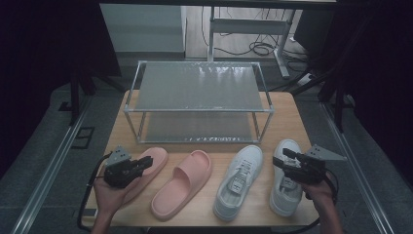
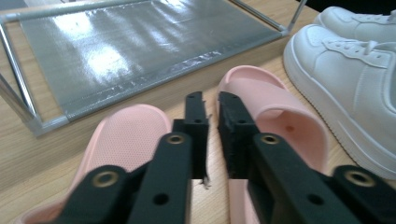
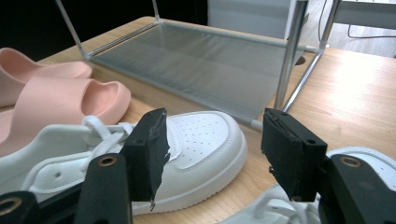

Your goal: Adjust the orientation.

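Two pink slides and two white sneakers lie in a row on the wooden table (image 1: pixel 292 122). My left gripper (image 1: pixel 148 162) hovers over the left pink slide (image 1: pixel 157 155), its jaws nearly together with only a thin slit and nothing in it. From the left gripper view, that gripper (image 2: pixel 211 100) points between the left slide (image 2: pixel 126 135) and the right slide (image 2: pixel 273 102). My right gripper (image 1: pixel 280 158) is above the right sneaker (image 1: pixel 284 197), open and empty. Between the wide jaws of the right gripper (image 3: pixel 212 126) I see the toe of the left sneaker (image 3: pixel 201 140).
A two-tier metal rack (image 1: pixel 199 87) with grey shelves stands at the back middle of the table; its lower shelf (image 3: pixel 196 65) lies just beyond the shoes. The right pink slide (image 1: pixel 182 183) and left sneaker (image 1: pixel 238 180) lie side by side. Cables trail on the floor behind.
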